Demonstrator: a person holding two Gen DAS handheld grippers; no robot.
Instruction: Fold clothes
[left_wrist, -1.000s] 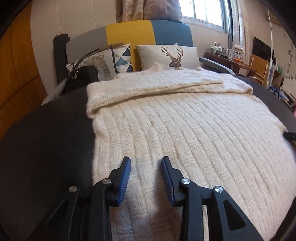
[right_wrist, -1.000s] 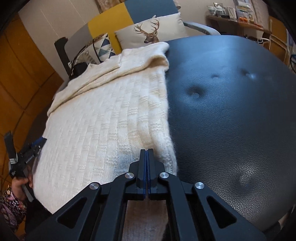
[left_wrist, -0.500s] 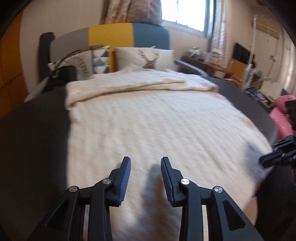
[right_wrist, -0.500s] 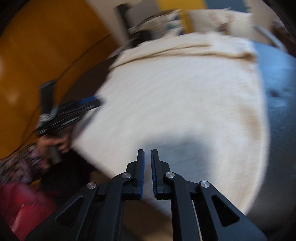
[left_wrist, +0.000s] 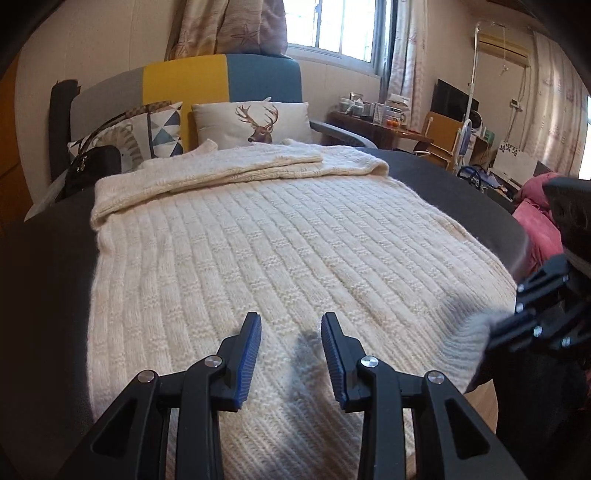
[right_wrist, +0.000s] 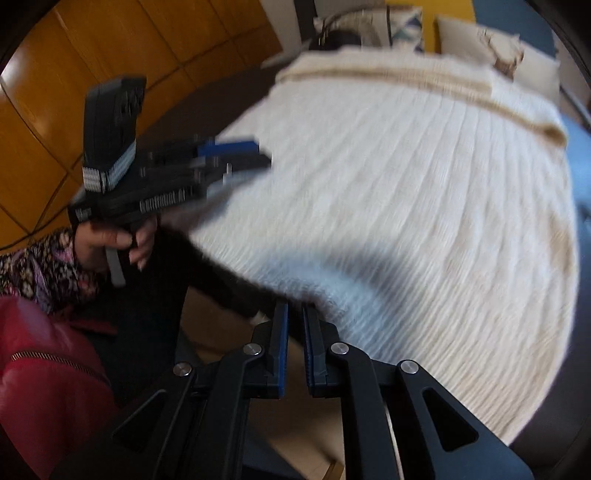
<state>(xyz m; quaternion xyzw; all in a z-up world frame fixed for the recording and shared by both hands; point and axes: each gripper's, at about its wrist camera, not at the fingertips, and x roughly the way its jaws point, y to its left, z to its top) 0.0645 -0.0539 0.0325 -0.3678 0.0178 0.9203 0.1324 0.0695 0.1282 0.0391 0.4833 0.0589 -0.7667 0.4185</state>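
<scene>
In the left wrist view, the black padded bench (left_wrist: 48, 277) shows bare at 9 o'clock. The left claw (left_wrist: 290, 317) hangs over the near hem with its blue pads well apart and nothing between them, the same gap as a second ago. It now sits a little further back from the cloth.

The cream knit sweater (left_wrist: 288, 229) lies flat along the bench. Its sleeves (left_wrist: 229, 166) are folded across the top at 12 o'clock, and that has not shifted.

The change is on the right. A second ago the right claw (right_wrist: 294, 306) was pressed together at the sweater's right edge. It has since swung round to the near right hem corner, at 3 o'clock from the left claw, and its pads show a narrow slit. The hem meets the tips, but motion blur hides whether cloth is nipped there, so I cannot tell.

With both claws at the near hem, this looks like lining up to carry the hem toward 12 o'clock.

Count, from 9 to 3 o'clock:
- One handbag (left_wrist: 96, 162)
- Two cushions, one with triangles (left_wrist: 147, 133) and one with a deer (left_wrist: 255, 122)
- One sweater
- Two claws
- One hand (right_wrist: 110, 240), seen on the left claw's grip
</scene>
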